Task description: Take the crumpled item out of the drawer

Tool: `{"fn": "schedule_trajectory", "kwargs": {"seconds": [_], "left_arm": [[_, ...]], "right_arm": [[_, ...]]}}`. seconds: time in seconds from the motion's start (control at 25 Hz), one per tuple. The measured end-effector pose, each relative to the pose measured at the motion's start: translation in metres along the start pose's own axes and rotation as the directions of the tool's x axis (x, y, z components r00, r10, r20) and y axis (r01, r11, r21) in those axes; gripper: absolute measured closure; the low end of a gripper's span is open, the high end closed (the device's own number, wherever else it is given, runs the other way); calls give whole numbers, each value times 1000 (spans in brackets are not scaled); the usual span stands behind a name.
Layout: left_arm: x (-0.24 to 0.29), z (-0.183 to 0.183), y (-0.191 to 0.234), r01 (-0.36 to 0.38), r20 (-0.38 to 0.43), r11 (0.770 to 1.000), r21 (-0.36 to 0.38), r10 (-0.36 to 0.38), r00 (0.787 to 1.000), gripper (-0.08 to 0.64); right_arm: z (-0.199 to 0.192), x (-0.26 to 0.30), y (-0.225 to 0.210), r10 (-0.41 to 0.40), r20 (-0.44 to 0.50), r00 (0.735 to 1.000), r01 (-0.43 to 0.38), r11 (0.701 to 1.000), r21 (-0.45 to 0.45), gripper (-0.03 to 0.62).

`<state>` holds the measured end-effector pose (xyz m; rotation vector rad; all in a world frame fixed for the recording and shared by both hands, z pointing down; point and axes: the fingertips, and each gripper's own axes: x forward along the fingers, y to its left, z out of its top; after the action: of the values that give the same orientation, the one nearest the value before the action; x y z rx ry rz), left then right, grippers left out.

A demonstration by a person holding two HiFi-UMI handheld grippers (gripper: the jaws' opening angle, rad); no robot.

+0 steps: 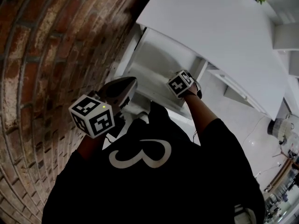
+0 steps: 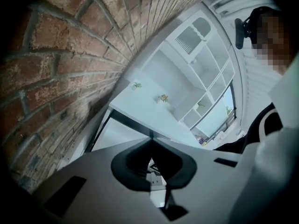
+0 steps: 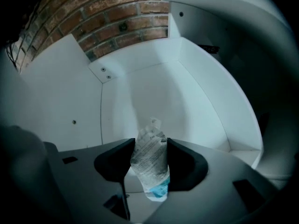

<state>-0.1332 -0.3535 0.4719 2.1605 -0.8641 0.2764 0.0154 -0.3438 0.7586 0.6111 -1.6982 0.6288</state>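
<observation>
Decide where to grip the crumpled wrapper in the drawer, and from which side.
Pinch the crumpled wrapper across its narrow printed middle, entering through the open top of the drawer: it stands as a slim, tall wad, and the right tongs clamp it so.

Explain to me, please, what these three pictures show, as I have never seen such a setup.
There is no robot here: a person holds a two-jaw gripper in each hand. The head view looks down from the person's head, past a brick wall, at an open white drawer. The other two pictures come from cameras riding on the grippers, each looking along its own jaws. The left gripper has its jaws together, holding nothing. The right gripper reaches into the drawer and pinches a crumpled wrapper, printed, with a blue end.
</observation>
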Motion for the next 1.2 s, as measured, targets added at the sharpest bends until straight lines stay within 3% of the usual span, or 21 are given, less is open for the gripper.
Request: {"fn": "schedule_trajectory", "kwargs": {"seconds": [0.16,0.36,0.64,0.92,1.2], "left_arm": [[-6,-1,-7,16,3,1000,10,-16,1000,557],[-12,0,-16,31,5,999,29,-31,999,557],[-31,6,-38,49,28,996,70,-51,998,557],[-57,17,-65,89,82,990,110,-98,992,557],[-87,30,-92,134,134,978,162,-156,979,557]], "right_arm": [[5,-24,1,-12,48,999,10,999,42,385],[16,-52,17,41,151,988,-58,993,106,387],[40,-119,13,-58,335,940,14,991,134,390],[64,-208,35,-97,524,846,17,988,156,390],[78,-298,74,-87,705,704,-35,987,156,390]]}}
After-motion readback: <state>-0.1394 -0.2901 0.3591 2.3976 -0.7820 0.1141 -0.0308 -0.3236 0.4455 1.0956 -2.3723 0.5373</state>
